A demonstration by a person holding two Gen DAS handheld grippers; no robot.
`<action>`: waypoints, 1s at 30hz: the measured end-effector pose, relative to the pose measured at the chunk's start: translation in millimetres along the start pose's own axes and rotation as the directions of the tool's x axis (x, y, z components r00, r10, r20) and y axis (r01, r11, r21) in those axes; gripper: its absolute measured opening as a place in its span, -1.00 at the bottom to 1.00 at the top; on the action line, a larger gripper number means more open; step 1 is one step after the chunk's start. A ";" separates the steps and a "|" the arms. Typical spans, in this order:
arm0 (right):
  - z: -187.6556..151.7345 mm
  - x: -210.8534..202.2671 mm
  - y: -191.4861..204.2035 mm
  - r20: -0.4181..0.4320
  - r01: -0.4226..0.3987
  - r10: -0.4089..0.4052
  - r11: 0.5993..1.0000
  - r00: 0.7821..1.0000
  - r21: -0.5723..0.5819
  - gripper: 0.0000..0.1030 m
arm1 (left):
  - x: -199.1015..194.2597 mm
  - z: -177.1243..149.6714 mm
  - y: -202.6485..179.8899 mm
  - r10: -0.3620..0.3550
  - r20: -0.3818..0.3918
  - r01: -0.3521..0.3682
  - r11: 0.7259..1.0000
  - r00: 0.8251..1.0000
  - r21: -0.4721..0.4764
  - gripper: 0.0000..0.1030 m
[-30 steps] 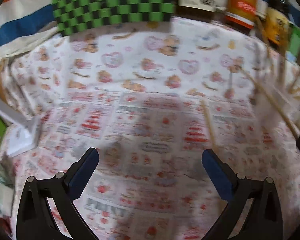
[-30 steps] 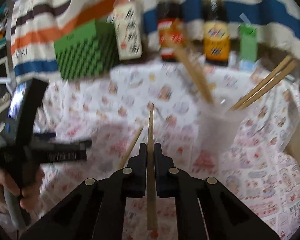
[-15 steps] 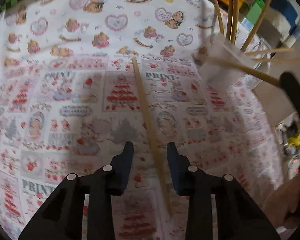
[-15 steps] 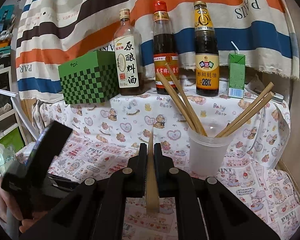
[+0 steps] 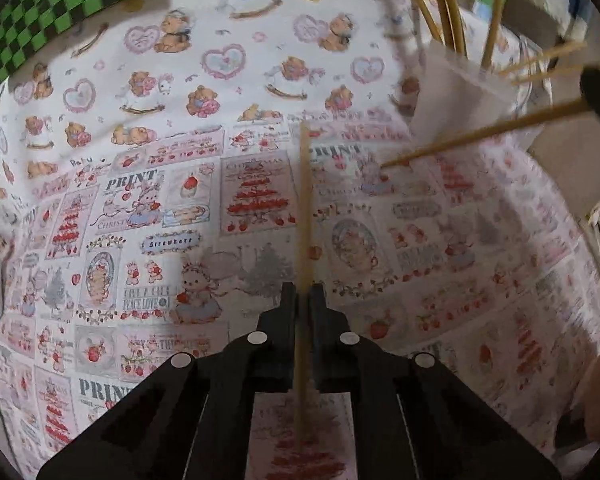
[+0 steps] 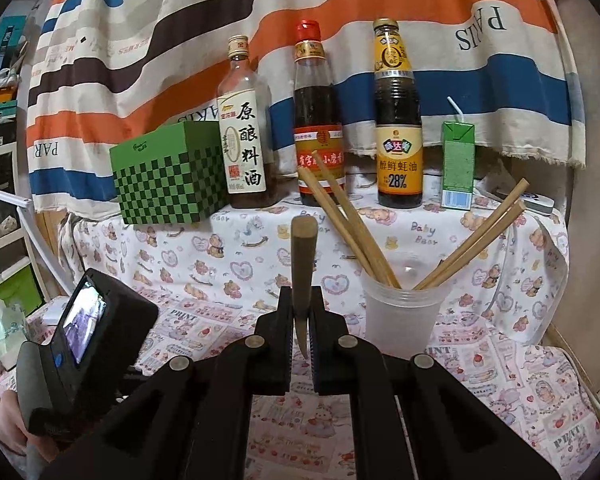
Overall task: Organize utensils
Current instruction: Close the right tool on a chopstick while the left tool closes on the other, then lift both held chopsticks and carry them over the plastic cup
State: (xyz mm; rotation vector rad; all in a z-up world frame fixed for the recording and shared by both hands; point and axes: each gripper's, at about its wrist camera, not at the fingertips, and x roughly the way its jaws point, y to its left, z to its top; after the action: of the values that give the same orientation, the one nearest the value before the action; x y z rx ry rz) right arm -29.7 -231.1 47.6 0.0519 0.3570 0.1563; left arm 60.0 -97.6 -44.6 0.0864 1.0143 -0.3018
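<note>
Both claws clamped, each on one chopstick.
Left claw point(image 5: 304, 300) pinches its chopstick point(image 5: 305, 208) off the table; right claw point(image 6: 300, 312) grips its chopstick point(image 6: 303, 256) near the tip, which could swing wide of the cup point(image 6: 400, 312).

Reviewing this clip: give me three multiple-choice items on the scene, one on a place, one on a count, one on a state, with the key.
1. Where does the green checkered box stand?
A. left of the bottles
B. inside the cup
C. right of the carton

2. How many chopsticks stand in the plastic cup?
A. one
B. four
C. seven

3. What is the left gripper doing?
A. gaping wide
B. shut on nothing
C. shut on a chopstick

Key: A, it sits beside the leftmost bottle; B, two pairs lean out; C, the stick runs between closed fingers.
</note>
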 end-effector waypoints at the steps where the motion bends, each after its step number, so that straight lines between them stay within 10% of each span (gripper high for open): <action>1: 0.4 0.2 -1.2 0.000 0.002 -0.002 1.000 1.000 0.004 -0.85 | -4.7 0.8 1.4 0.001 0.027 -0.001 1.000 1.000 -0.006 -0.90; 6: 2.9 1.7 -11.8 -0.012 -0.004 0.005 0.998 1.000 0.055 -0.85 | -52.7 0.1 3.4 0.021 0.239 -0.020 1.000 0.971 -0.004 -0.90; 12: 6.0 -1.9 -19.7 0.010 0.017 -0.018 0.997 1.000 0.078 -0.85 | -109.7 -3.0 7.2 0.027 0.499 -0.005 0.999 0.866 -0.045 -0.90; 26: 21.6 -28.4 -37.1 0.128 -0.034 0.018 0.991 0.992 0.126 -0.85 | -127.9 -12.1 17.0 0.010 0.593 0.058 0.994 0.805 -0.096 -0.90; 30: 27.3 -40.1 -46.0 0.184 0.055 -0.083 0.987 0.979 0.153 -0.85 | -127.5 -12.7 18.4 0.000 0.601 0.072 0.993 0.799 -0.096 -0.90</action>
State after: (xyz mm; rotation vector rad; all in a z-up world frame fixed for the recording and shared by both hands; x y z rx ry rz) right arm -50.7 -283.5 83.4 0.1988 0.1783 0.0548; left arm -7.7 -50.8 55.3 -0.1314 0.3918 -0.2790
